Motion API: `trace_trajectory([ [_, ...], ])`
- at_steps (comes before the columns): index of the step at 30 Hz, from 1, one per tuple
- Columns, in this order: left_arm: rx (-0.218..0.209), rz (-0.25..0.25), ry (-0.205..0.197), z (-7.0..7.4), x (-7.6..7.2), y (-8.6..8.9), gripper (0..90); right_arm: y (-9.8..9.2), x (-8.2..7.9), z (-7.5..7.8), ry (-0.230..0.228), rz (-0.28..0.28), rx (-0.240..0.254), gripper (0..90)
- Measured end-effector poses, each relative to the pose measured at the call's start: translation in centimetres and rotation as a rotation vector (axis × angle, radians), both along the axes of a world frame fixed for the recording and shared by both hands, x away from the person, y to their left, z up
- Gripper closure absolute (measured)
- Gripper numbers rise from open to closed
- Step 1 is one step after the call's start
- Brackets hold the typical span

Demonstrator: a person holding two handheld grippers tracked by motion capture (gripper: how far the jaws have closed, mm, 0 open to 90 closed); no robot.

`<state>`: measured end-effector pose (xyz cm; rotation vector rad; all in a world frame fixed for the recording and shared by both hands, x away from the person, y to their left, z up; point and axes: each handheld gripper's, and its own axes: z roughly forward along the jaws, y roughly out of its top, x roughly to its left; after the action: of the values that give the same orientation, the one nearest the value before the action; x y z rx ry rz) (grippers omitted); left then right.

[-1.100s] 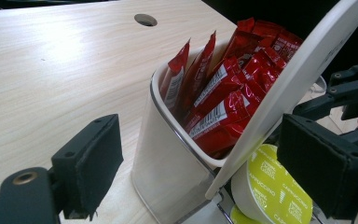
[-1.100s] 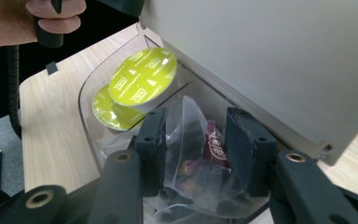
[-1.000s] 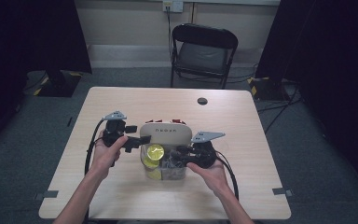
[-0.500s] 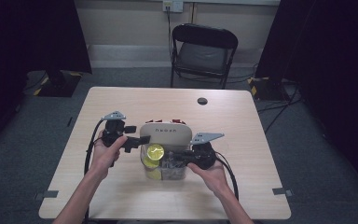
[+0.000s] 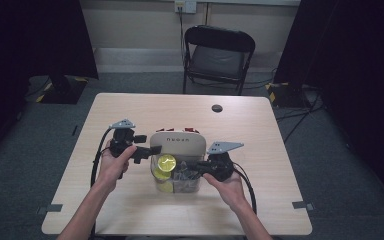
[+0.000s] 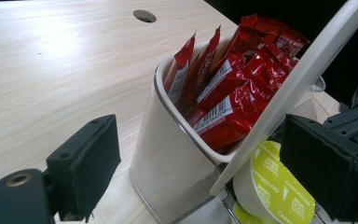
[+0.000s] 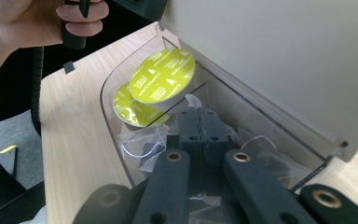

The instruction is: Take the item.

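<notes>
Reaching into the clear front bin of a caddy [image 5: 176, 145] at the middle of the bench [image 5: 260, 125], the right tongs [image 7: 199, 122] have just been closing and now stand fully shut among small clear sachets [image 7: 142, 144], apparently pinching one, though the pads hide what they hold. The left tongs [image 6: 214, 163] stand wide around the caddy's corner, one pad under its raised lid [image 6: 303, 79], touching nothing that can be made out. Two green-topped pods [image 7: 163, 81] lie at the bin's left end; red sticks [image 6: 233, 88] fill the rear bin. A sachet looks light, limp and slippery, best nipped at a sealed edge. The pods seem stiff-walled with thin foil tops, better taken across the rim.
</notes>
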<state>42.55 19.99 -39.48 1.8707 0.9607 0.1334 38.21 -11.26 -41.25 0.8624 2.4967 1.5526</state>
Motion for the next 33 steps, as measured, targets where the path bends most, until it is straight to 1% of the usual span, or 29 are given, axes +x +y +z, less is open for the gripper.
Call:
trace_trajectory([
  [2,0.0,-0.003,0.002,0.0,0.0,0.0,11.7,0.1,0.0,0.0,0.008,0.004,-0.001,90.0],
  [4,0.007,-0.004,-0.001,0.0,0.0,0.0,11.7,0.1,0.0,0.1,0.007,0.006,0.005,90.0],
  [8,0.004,0.0,-0.001,0.0,0.0,0.0,11.5,0.0,-0.2,0.5,0.001,0.015,0.015,90.0],
  [17,0.006,0.0,-0.005,0.0,0.0,0.0,10.9,-0.4,-0.4,1.2,-0.008,-0.002,0.049,90.0],
  [19,0.009,-0.004,-0.003,-0.1,0.0,0.0,10.9,-0.5,-0.5,1.2,-0.016,-0.002,0.044,90.0],
  [20,0.016,-0.004,-0.002,0.0,0.0,0.0,10.8,-0.6,-0.6,1.3,-0.022,0.001,0.047,90.0],
  [22,0.015,-0.002,0.0,-0.1,0.1,0.0,9.9,-0.6,-0.7,1.4,-0.027,0.001,0.051,90.0],
  [30,0.017,0.002,-0.001,-0.1,0.1,0.0,8.8,-1.4,-0.8,1.8,-0.029,-0.012,0.066,90.0],
  [33,0.019,0.002,-0.002,-0.1,0.1,0.0,8.8,-1.5,-1.0,2.0,-0.034,-0.006,0.064,90.0],
])
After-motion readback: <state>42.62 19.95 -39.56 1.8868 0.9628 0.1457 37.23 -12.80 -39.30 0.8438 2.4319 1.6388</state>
